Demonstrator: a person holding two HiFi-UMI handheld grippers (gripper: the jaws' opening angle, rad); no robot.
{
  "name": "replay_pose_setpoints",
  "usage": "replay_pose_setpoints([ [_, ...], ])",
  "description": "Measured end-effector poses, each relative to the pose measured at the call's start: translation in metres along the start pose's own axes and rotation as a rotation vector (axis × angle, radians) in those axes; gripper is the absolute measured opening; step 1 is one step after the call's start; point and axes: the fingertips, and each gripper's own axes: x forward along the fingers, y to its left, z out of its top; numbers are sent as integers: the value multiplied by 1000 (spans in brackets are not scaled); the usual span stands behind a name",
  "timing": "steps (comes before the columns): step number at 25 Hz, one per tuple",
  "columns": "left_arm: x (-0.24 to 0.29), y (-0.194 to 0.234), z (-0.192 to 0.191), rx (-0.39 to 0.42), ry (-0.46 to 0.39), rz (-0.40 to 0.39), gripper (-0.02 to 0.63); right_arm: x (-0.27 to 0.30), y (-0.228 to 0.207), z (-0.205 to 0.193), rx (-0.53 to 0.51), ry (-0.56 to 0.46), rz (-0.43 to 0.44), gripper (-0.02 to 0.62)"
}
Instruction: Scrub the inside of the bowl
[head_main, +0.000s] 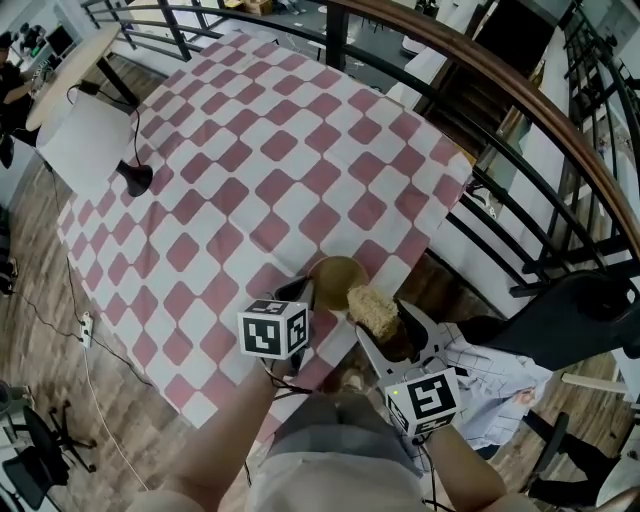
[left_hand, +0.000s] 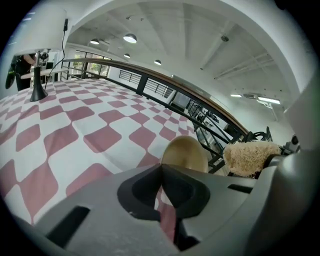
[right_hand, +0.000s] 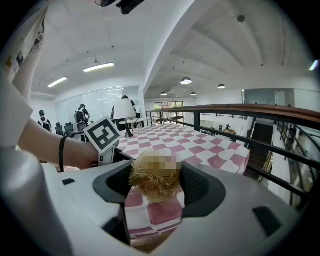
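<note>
**Status: scrubber gripped, bowl at the bench edge**

Right gripper (right_hand: 156, 183): clenched on a straw-coloured fibrous scrubber (right_hand: 150, 191). The scrubber sits squarely between the two dark pads and bulges above them. In the head view, the right gripper (head_main: 386, 326) holds the scrubber (head_main: 372, 308) just beside the near right rim of the bowl (head_main: 335, 273). Whether the scrubber touches the bowl cannot be determined.

Left gripper (left_hand: 161, 172): clenched, with the jaw tips pressed together and nothing visible between them. The bowl (left_hand: 184, 152) lies immediately beyond the tips. Contact with its rim cannot be confirmed. In the head view, the left gripper (head_main: 298, 292) lies at the left side of the bowl, with its marker cube (head_main: 273, 328) closer to the person.

Bowl: tan and round. It rests on the bench (head_main: 250, 150) close to the near edge, between the two grippers.

Bench: covered with a red-and-white chequered cloth. A lamp (head_main: 90, 140) with a white shade and a dark base stands at the far left, well apart from the bowl.

Surroundings: a curved railing (head_main: 520, 95) with a wooden top rail runs along the right side of the bench.
</note>
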Motion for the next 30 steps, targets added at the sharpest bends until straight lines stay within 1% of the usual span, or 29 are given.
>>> replay_pose_setpoints([
  [3,-15,-13,14,33,-42,2,17,-8,0,8,-3,-19,0,275],
  [6,-35,-29,31,70,-66,7,17,-19,4,28,-12,-45,4,275],
  [8,-50,-42,38,90,-62,2,17,-28,8,45,-28,-66,15,275],
  [11,-68,-64,37,143,-44,-9,17,-45,14,71,-59,-109,19,275],
  [13,-80,-78,34,151,-31,-21,17,-58,18,85,-87,-122,27,275],
  [15,-93,-91,34,128,-35,-40,17,-71,23,97,-109,-121,37,275],
  [18,-118,-109,42,103,-83,-55,17,-90,38,111,-145,-103,46,275],
  [20,-133,-120,48,119,-114,-61,17,-98,50,117,-172,-94,58,275],
  [23,-150,-137,55,165,-132,-90,17,-102,64,123,-201,-78,70,275],
  [26,-165,-147,58,185,-146,-112,17,-100,71,123,-255,-41,34,274],
  [28,-175,-150,57,186,-152,-118,17,-101,73,124,-264,-35,17,275],
  [30,-182,-150,56,198,-151,-112,17,-101,77,125,-262,-32,19,274],
])
